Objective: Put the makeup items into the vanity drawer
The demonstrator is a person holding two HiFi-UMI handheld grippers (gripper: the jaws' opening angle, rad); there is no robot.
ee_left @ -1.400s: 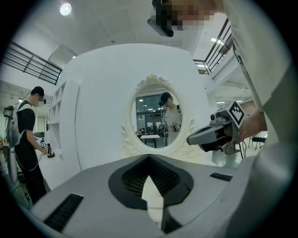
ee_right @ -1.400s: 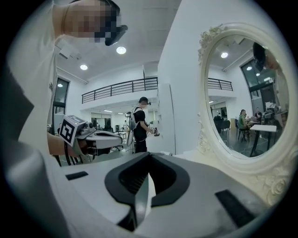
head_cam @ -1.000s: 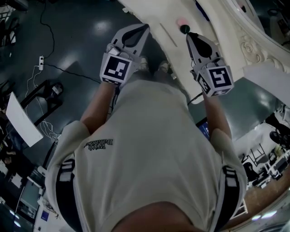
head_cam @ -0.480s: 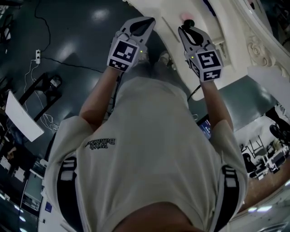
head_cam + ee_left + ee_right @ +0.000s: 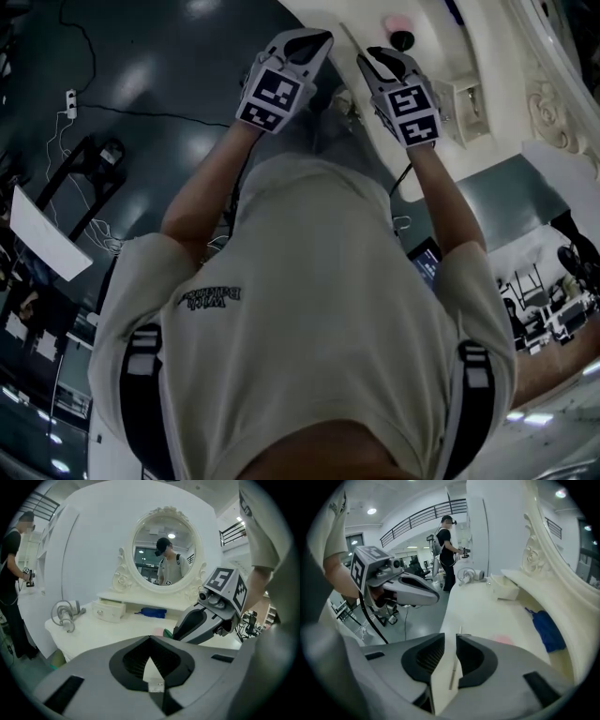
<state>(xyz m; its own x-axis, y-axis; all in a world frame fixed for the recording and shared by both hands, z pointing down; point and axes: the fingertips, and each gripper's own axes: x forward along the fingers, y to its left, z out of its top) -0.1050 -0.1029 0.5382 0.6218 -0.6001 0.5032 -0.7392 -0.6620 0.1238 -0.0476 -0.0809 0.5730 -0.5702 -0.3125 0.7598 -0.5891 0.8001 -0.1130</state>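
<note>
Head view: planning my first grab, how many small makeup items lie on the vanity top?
2: a pink item and a dark round one right beside it, at the picture's top edge. More may lie out of frame.

Your vanity (image 5: pixel 93 632) is cream white; centre-frame cloth (image 5: pixel 151 613) blue; right-side marker cube (image 5: pixel 228 584) black-and-white squares.

- 2 grippers: left gripper (image 5: pixel 150 638), right gripper (image 5: pixel 456 637)
- 1 mirror (image 5: pixel 164 550)
- 1 drawer box (image 5: pixel 108 610) under mirror
- 1 blue item (image 5: pixel 151 613) under mirror
- 1 pink item (image 5: pixel 397 22)
- 1 dark round item (image 5: pixel 402 39)
</note>
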